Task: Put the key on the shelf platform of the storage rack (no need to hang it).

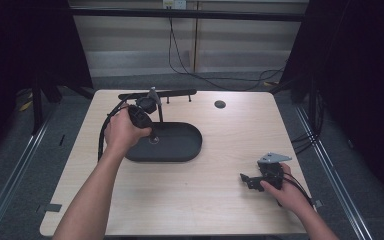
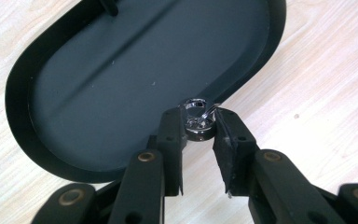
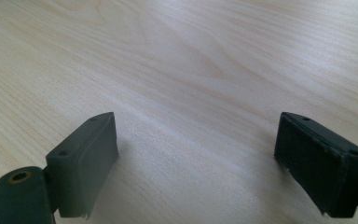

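Ring (image 2: 197, 122), small and shiny metal (some raised setting on top, too blurred to read), sits pinched between the left gripper (image 2: 198, 125) pads over the near edge of the black tray (image 2: 23, 88). It looks light, stiff and slippery, so a pinch across the band's flat sides seems safest; the setting may be delicate. Right gripper (image 3: 196, 140) rests on the table (image 3: 177, 56), jaws wide apart, holding nothing.
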Action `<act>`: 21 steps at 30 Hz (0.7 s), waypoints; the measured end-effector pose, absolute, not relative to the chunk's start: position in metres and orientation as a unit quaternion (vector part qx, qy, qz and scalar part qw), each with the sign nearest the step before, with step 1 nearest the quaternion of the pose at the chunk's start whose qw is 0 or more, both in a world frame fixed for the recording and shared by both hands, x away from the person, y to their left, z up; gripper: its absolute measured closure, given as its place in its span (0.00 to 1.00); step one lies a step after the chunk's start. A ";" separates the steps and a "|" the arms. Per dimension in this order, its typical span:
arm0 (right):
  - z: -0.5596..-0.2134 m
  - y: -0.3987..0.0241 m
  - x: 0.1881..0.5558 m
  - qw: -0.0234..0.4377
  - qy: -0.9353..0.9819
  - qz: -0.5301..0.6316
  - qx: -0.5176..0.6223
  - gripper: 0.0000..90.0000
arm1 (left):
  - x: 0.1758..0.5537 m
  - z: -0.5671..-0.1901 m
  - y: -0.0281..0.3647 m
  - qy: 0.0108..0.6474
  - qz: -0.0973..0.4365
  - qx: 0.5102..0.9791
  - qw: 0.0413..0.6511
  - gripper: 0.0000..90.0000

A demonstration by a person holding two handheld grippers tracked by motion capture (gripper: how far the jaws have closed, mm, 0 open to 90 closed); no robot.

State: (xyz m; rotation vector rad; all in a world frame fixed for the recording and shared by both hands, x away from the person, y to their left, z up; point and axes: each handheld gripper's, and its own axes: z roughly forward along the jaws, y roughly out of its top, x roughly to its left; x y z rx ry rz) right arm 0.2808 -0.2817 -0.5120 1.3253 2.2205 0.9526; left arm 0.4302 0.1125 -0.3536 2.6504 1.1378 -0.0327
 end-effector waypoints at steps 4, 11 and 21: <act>-0.512 -0.282 0.281 0.192 0.791 0.339 0.472 0.14 | 0.432 -0.356 0.110 0.392 -0.012 0.911 0.128 0.81; -0.512 -0.282 0.281 0.192 0.791 0.339 0.472 0.14 | 0.440 -0.367 0.104 0.394 -0.012 0.911 0.123 0.81; -0.512 -0.282 0.281 0.192 0.791 0.339 0.472 0.14 | 0.446 -0.384 0.095 0.394 -0.014 0.911 0.121 0.81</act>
